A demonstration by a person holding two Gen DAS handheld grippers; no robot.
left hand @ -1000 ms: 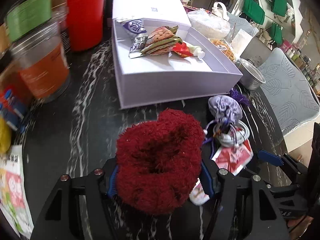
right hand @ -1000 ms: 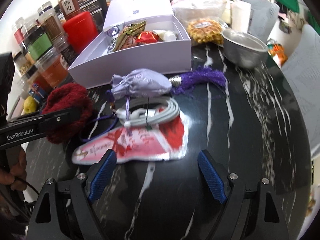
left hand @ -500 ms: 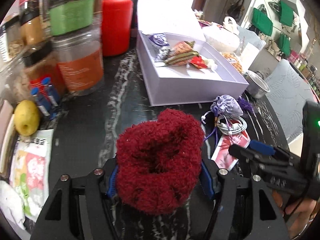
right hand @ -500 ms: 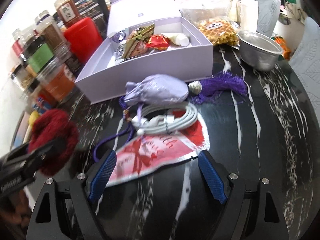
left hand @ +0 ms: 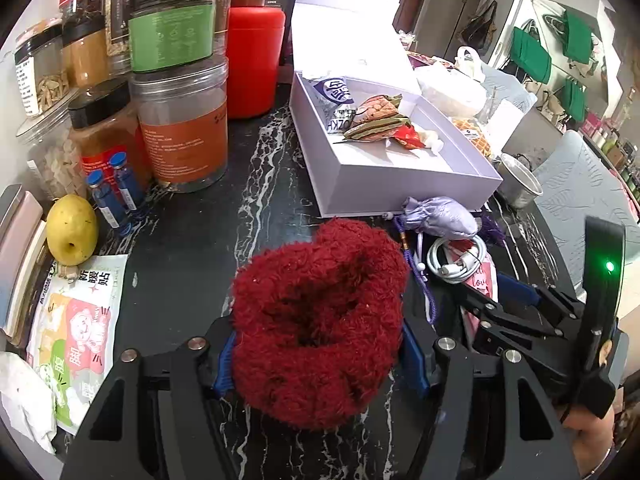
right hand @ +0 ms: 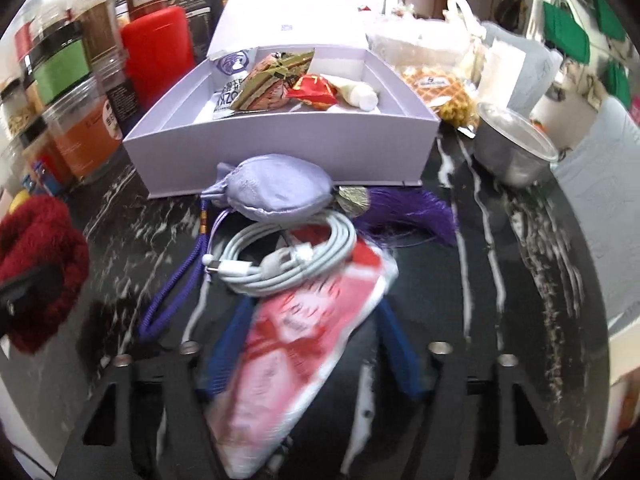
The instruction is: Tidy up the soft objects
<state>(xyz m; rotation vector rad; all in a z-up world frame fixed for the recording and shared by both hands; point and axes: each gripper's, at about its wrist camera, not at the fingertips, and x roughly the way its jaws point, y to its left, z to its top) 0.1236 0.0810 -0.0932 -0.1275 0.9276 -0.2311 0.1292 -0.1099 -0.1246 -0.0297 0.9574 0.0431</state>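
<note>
My left gripper [left hand: 318, 354] is shut on a fuzzy dark red knit item [left hand: 320, 320], held above the black marble table; the item also shows at the left in the right wrist view [right hand: 38, 268]. My right gripper [right hand: 310, 356] is around a red and white packet [right hand: 304, 344], its blue fingers [right hand: 224, 352] close on both sides of it. A coiled white cable [right hand: 288, 258] lies on the packet's far end. A lilac satin pouch [right hand: 276, 192] with a purple tassel [right hand: 404, 212] lies before the open lilac box [right hand: 280, 152], which holds several small items.
Jars [left hand: 180, 132] and a red canister [left hand: 254, 60] stand at the back left. A yellow pear [left hand: 72, 228] and a printed packet [left hand: 80, 324] lie at the left. A metal bowl [right hand: 512, 148] and bagged waffles [right hand: 440, 88] sit right of the box.
My left gripper has pulled back and left with the red knit item. My right gripper has moved forward over the red and white packet and its fingers have narrowed around it.
</note>
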